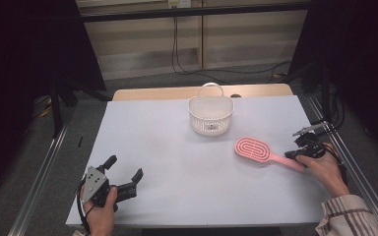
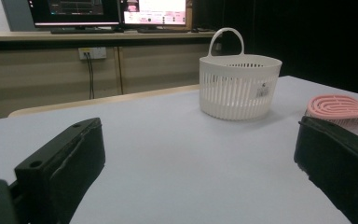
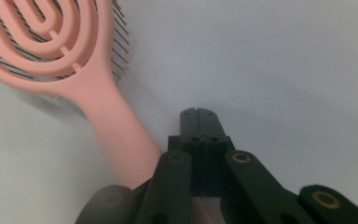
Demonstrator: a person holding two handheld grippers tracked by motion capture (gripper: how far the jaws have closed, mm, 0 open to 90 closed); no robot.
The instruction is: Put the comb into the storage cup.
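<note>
Fingers of the left gripper [image 1: 124, 174] spread wide, empty; right gripper [image 3: 198, 113] fingers pressed together beside the pink plastic hairbrush [image 1: 261, 150] handle, gripping nothing, on the pale surface [image 1: 177, 162].

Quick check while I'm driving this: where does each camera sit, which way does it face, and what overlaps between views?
High view: above the person's side, looking forward and down on the table; both hands, left gripper, right gripper.
Left gripper view: low over the table, facing the white basket between wide-apart jaws.
Right gripper view: close above the pink brush, jaws together beside its handle.
Shared: brush in all three; basket in the high and left gripper views.
</note>
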